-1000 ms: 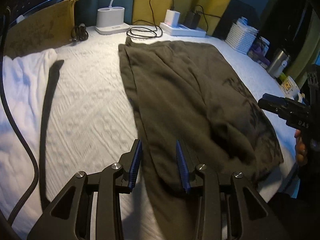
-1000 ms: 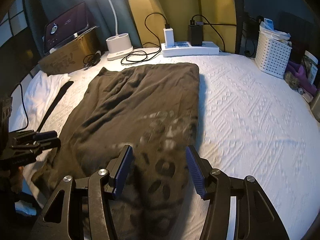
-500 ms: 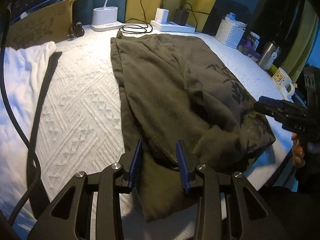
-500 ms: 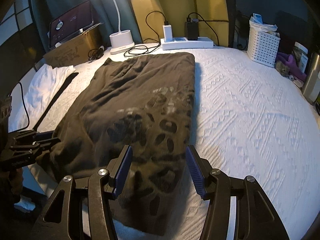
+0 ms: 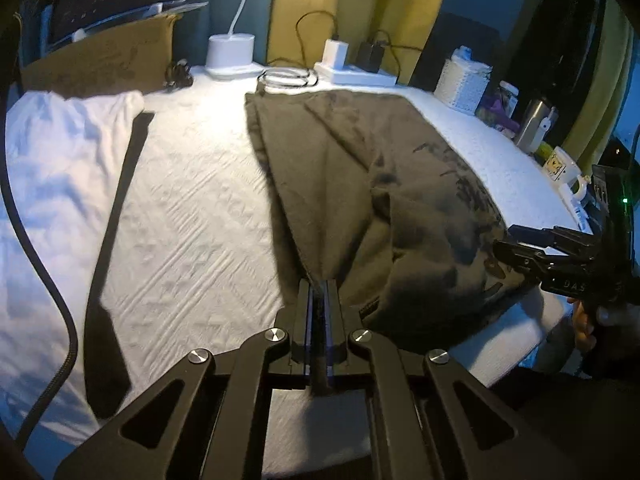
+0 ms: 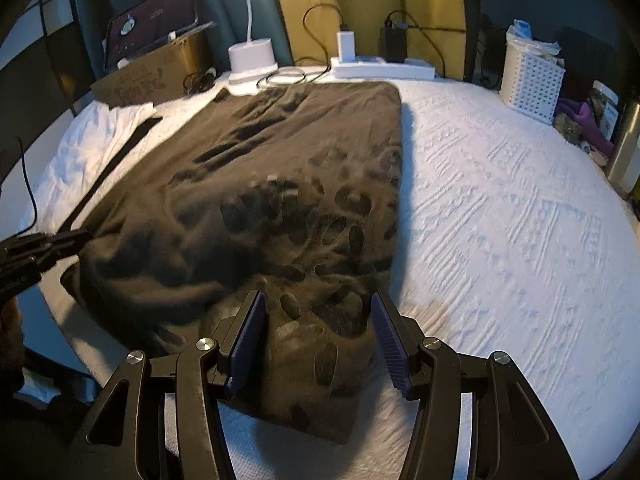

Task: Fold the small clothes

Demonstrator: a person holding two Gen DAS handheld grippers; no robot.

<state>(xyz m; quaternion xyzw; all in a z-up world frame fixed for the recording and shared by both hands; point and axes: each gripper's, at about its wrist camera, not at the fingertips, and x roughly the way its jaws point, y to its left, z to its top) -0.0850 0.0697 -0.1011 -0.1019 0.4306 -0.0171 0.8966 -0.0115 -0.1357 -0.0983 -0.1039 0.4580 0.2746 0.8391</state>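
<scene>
We see a dark olive-brown cotton garment (image 6: 256, 184) with a darker spotted print, lying in a long strip down the middle of a bed covered by a white textured quilt (image 6: 500, 240). Its far end reaches almost to the head edge of the bed, beside a white power strip (image 6: 384, 66) and a white lamp base (image 6: 252, 58); its near end hangs just over the foot edge, nearest us.

The left gripper (image 5: 319, 292) has its jaws pressed fully together on the garment's near left corner, a pinch of fabric caught between the blue pads. The right gripper (image 6: 318, 334) stands about half open, straddling the near right corner, its ribbed pads on either side of the cloth but not yet pressing it.

We judge the step in hand to be taking both near corners so the near end can be folded over toward the head edge. To do it well, we should lower the right gripper until the hem sits well between the pads, then clamp on every layer. Then we should lift both corners level and together, keeping the cloth taut between them. A crumpled white cloth (image 5: 60, 168) and a black strap (image 5: 116, 240) lie along the left edge, clear of the fold.
</scene>
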